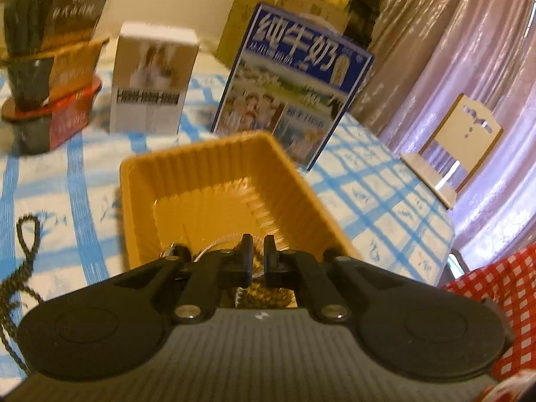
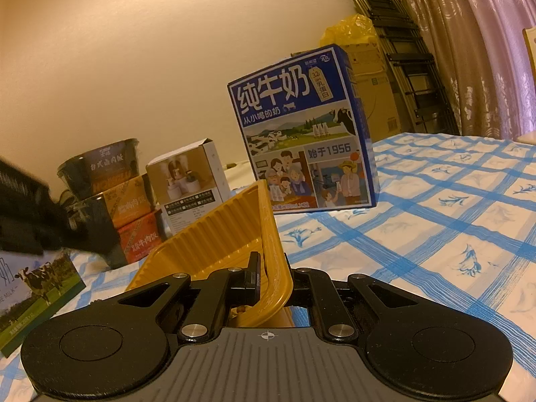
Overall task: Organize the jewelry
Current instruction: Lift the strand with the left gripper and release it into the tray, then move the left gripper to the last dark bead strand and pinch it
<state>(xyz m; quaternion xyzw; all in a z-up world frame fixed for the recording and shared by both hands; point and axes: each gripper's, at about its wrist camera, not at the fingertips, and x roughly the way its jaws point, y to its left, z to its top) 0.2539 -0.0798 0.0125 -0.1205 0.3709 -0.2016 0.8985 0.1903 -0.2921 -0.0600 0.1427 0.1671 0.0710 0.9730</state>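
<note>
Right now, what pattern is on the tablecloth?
White tablecloth with a blue grid and small blue motifs; clearest in the right wrist view.

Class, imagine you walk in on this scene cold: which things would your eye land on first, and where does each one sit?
The ribbed yellow tray stands out first, in the middle of the blue-checked tablecloth, its near wall clamped in the right gripper. Behind it the blue milk carton stands upright, with a white box and stacked noodle bowls to its left. The shut left gripper points into the tray, over something glinting.
</note>
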